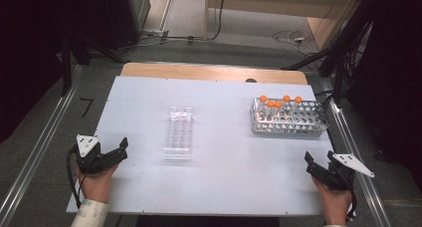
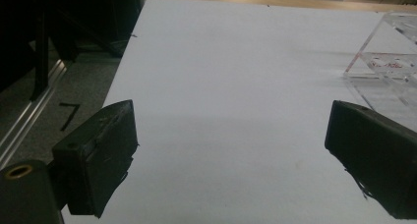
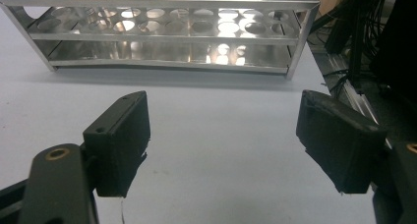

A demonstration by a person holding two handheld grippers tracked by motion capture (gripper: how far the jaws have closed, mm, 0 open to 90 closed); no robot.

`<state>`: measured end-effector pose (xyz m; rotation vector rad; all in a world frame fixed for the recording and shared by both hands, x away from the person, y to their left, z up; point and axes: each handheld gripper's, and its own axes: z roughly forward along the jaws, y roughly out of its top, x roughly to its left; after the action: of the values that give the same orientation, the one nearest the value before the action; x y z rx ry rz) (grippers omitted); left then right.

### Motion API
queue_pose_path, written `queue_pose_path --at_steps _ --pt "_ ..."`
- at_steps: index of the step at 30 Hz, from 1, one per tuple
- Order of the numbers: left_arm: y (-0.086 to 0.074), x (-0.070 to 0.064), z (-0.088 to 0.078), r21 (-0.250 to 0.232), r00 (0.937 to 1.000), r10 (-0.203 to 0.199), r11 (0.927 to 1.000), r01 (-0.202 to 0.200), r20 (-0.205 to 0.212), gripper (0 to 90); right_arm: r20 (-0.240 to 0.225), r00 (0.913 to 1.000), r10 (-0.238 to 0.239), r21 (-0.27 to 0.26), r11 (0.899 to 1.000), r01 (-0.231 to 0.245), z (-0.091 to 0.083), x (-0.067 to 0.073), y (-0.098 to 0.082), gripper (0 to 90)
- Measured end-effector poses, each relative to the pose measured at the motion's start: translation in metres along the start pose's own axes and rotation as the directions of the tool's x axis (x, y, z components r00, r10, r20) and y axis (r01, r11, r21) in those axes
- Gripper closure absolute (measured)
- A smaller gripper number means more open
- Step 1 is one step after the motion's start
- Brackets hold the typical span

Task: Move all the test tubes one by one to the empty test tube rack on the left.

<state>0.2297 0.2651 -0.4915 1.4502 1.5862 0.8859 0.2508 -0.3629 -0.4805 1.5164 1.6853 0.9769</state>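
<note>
A clear plastic tube rack (image 1: 179, 133) stands in the middle of the white table top (image 1: 224, 177); its corner shows at the right of the left gripper view (image 2: 388, 69). A perforated metal rack (image 1: 303, 123) at the right rear holds several orange-capped tubes (image 1: 277, 104). The right gripper view shows the metal rack (image 3: 167, 35) from the side. My left gripper (image 1: 123, 150) (image 2: 231, 135) rests open at the front left edge, with nothing between its jaws. At the front right corner my right gripper (image 1: 318, 161) (image 3: 223, 135) is open and empty, short of the metal rack.
A wooden strip (image 1: 214, 71) borders the table's far edge. Metal rails (image 1: 37, 152) run along both sides on the grey floor. Cables (image 1: 293, 37) lie on the floor behind, and dark equipment stands at both far corners.
</note>
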Motion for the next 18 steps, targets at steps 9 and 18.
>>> queue_pose_path --at_steps 9,18 --pt "-0.001 -0.007 0.000 -0.006 0.9991 0.033 0.9994 -0.033 0.026 5.9 -0.002 0.9999 0.012 -0.008 1.000 -0.012 0.001 0.001 0.003 21.0" --pt "-0.001 -0.010 0.001 -0.003 0.9985 0.037 0.9993 -0.037 0.039 6.0 -0.013 0.9999 0.000 -0.025 1.000 0.000 0.006 0.004 0.014 22.6"
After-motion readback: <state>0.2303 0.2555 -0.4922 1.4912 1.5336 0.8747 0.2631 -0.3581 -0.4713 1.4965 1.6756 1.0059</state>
